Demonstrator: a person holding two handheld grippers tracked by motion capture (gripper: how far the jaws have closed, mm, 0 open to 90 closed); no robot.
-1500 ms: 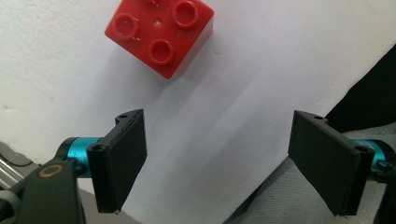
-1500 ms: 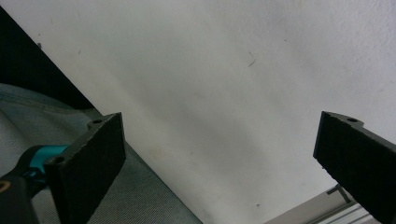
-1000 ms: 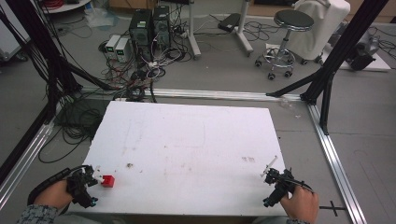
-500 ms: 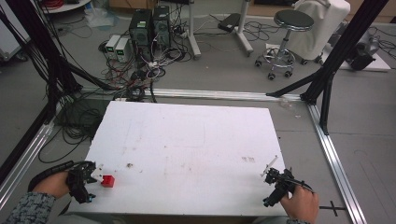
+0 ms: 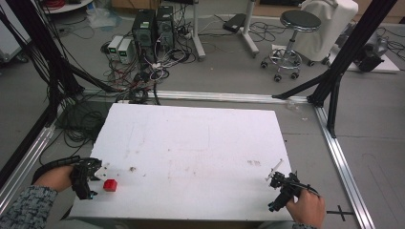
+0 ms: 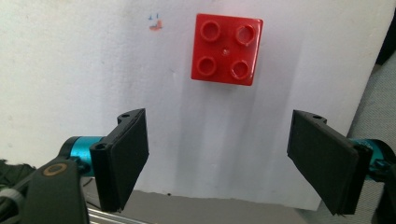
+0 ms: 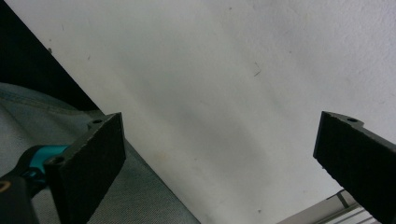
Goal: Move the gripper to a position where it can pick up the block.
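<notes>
Fingers (image 6: 123,156) of left gripper (image 6: 224,154) spread wide, empty, red brick (image 6: 226,49) just ahead between them; right gripper (image 7: 219,158) open too, far off

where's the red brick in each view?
High view: red brick near the table's front left corner, just right of the left gripper.
Left gripper view: brick top centre, studs up, ahead of the open fingers.
Right gripper view: not in it.
Shared landmark: the white tabletop and its edge.
</notes>
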